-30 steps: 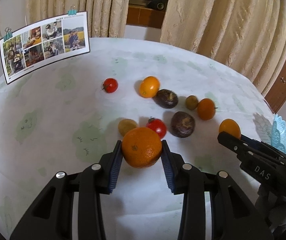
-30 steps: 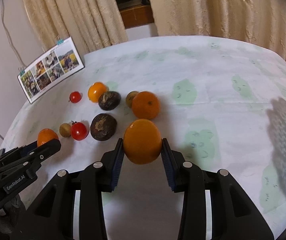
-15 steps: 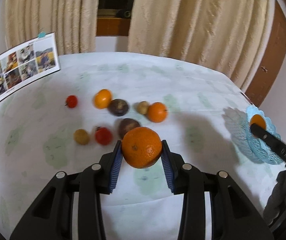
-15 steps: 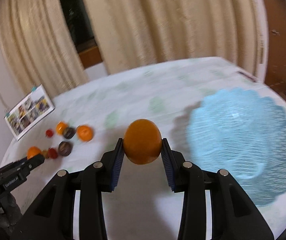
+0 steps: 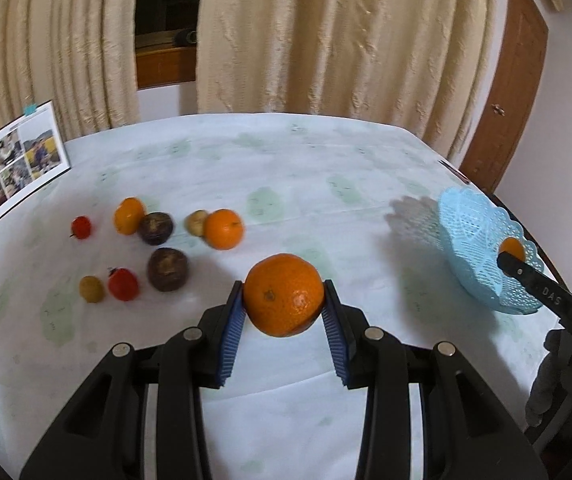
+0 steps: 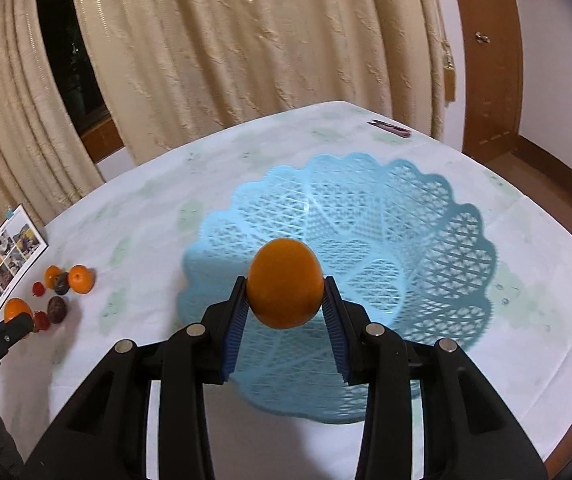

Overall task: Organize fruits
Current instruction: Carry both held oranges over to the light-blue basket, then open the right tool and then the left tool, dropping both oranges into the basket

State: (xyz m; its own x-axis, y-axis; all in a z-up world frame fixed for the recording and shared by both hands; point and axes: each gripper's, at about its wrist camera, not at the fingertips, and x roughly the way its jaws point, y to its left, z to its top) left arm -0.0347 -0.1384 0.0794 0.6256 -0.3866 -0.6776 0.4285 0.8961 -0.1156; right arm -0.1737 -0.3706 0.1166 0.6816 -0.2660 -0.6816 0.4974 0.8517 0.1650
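A: So, left gripper [image 5: 283, 312]?
B: Clamped on 1 mandarin [image 5: 283, 294], above the tablecloth [image 5: 286, 184], near 8 loose fruits.
A: Right gripper [image 6: 284, 308]?
B: Squeezed 1 smooth orange fruit [image 6: 284, 288], held over the blue basket [image 6: 426, 216].

We see soft, even daylight filtering through the curtains [image 5: 318, 40] behind the table [image 5: 306, 168]. Diffuse shadows fall toward the camera beneath each loose fruit [image 5: 223, 229] and the blue basket [image 6: 366, 208]. Both fisheye views bow straight edges and darken at the corners. Slight motion blur softens the basket lattice and distant fruit; no glare.
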